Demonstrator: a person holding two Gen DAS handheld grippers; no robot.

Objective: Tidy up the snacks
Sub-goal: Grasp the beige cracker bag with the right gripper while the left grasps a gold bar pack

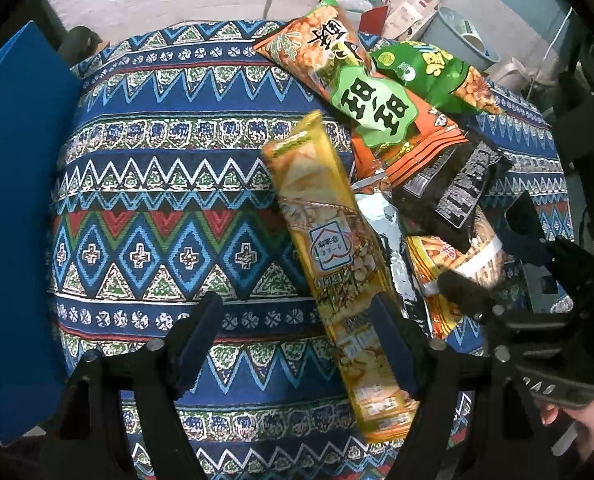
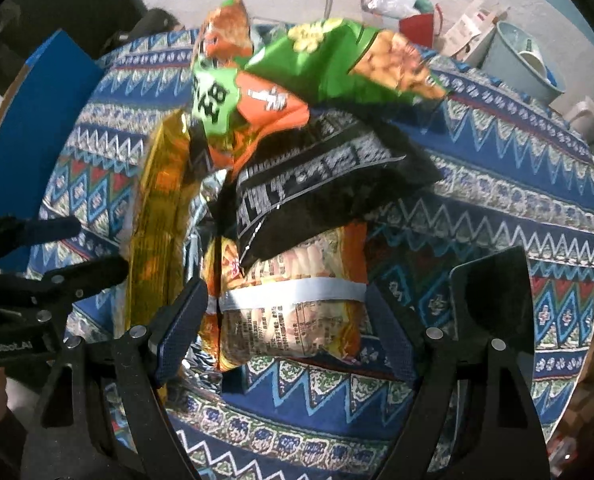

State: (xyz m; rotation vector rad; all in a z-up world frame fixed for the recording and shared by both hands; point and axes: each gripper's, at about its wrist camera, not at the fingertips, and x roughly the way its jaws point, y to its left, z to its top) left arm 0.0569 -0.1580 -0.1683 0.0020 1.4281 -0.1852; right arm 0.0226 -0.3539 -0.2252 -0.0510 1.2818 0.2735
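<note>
A pile of snack packs lies on a patterned tablecloth. A long yellow cracker pack lies nearest, with its lower end over my left gripper's right finger. My left gripper is open, low over the cloth. Behind are an orange-and-green pack, a green pack, a black pack and an orange-and-clear stick-snack pack. In the right wrist view my right gripper is open around the stick-snack pack, under the black pack. The yellow pack lies to its left.
A blue box stands at the table's left edge. A grey bin, a red bag and cartons sit on the floor beyond the table's far right. A silver foil wrapper lies under the pile.
</note>
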